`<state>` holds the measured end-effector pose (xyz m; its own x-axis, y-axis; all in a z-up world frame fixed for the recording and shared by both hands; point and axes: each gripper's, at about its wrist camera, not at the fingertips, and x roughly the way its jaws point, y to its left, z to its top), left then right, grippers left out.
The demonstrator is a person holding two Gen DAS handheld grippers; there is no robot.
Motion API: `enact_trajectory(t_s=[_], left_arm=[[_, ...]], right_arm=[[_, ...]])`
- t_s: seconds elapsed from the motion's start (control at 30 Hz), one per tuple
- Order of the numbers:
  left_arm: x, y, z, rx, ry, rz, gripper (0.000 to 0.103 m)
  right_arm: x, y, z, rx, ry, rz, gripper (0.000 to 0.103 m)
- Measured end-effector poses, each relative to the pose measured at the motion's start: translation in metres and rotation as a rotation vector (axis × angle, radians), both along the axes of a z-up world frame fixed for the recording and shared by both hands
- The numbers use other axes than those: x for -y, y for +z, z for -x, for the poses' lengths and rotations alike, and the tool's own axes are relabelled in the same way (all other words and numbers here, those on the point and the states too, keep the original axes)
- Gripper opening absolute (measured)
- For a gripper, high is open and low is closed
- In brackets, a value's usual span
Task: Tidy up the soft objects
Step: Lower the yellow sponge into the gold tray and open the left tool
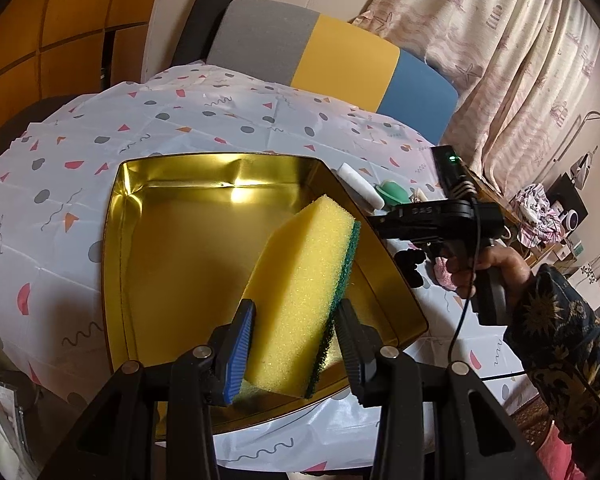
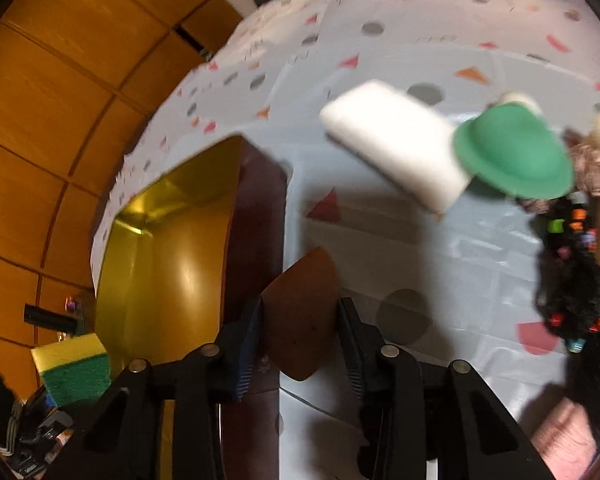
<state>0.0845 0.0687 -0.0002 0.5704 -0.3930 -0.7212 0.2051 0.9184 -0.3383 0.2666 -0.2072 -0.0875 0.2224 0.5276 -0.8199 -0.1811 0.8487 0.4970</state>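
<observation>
My left gripper (image 1: 296, 308) is shut on a yellow sponge with a green scouring side (image 1: 300, 264), held tilted above the gold tin (image 1: 172, 168), which has nothing on its floor. In the right wrist view my right gripper (image 2: 300, 312) is shut on a brown teardrop-shaped sponge (image 2: 300, 320) just above the tablecloth, beside the tin's dark outer wall (image 2: 256, 240). Beyond it lie a white foam block (image 2: 392, 140), a green hat-shaped soft piece (image 2: 512, 156) and a black fuzzy item with coloured beads (image 2: 572, 280). The picture is blurred.
A patterned white tablecloth (image 1: 60, 200) covers the round table. A chair with a grey, yellow and blue back (image 1: 340, 52) stands behind it, curtains (image 1: 520, 60) to the right and wood panelling (image 2: 40, 120) to the left. A patterned sleeve (image 1: 560, 340) reaches in from the right.
</observation>
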Motion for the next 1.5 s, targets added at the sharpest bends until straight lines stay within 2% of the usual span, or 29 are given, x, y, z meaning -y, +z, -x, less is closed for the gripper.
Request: enact_trajectory(t_s=[0.07,0.13,0.23,0.37,0.53,0.77,0.97,1.07,1.13,1.33,1.5], left_arm=[[0.0,0.001,0.0,0.003,0.004,-0.004,0.041],[0.0,0.002,0.0,0.004,0.01,-0.006,0.041],[-0.001,0.003,-0.008,-0.011,0.047,-0.035,0.041],[-0.001,0.004,-0.031,-0.028,0.102,-0.056,0.041],[0.007,-0.001,-0.074,-0.055,0.146,-0.1,0.041],[0.028,-0.022,-0.136,-0.089,0.18,-0.163,0.042],[0.043,-0.041,-0.159,-0.124,0.169,-0.196,0.044],[0.047,-0.039,-0.158,-0.119,0.145,-0.174,0.051],[0.047,-0.035,-0.152,-0.107,0.144,-0.163,0.067],[0.043,-0.014,-0.117,-0.037,0.151,-0.155,0.068],[0.041,0.006,-0.07,0.058,0.173,-0.209,0.068]], right_arm=[[0.001,0.001,-0.001,0.009,-0.003,0.022,0.03],[0.003,0.009,0.002,0.032,-0.003,0.044,0.027],[0.003,0.02,0.016,0.085,0.021,0.131,0.026],[0.02,0.034,0.038,0.148,-0.023,0.194,0.026],[0.039,0.041,0.059,0.188,-0.066,0.219,0.026],[0.043,0.037,0.074,0.208,-0.084,0.239,0.026],[0.04,0.029,0.075,0.201,-0.086,0.246,0.026],[0.039,0.027,0.075,0.203,-0.088,0.246,0.026],[0.038,0.026,0.074,0.204,-0.089,0.25,0.026],[0.035,0.023,0.073,0.202,-0.1,0.268,0.026],[0.031,0.022,0.074,0.211,-0.106,0.296,0.027]])
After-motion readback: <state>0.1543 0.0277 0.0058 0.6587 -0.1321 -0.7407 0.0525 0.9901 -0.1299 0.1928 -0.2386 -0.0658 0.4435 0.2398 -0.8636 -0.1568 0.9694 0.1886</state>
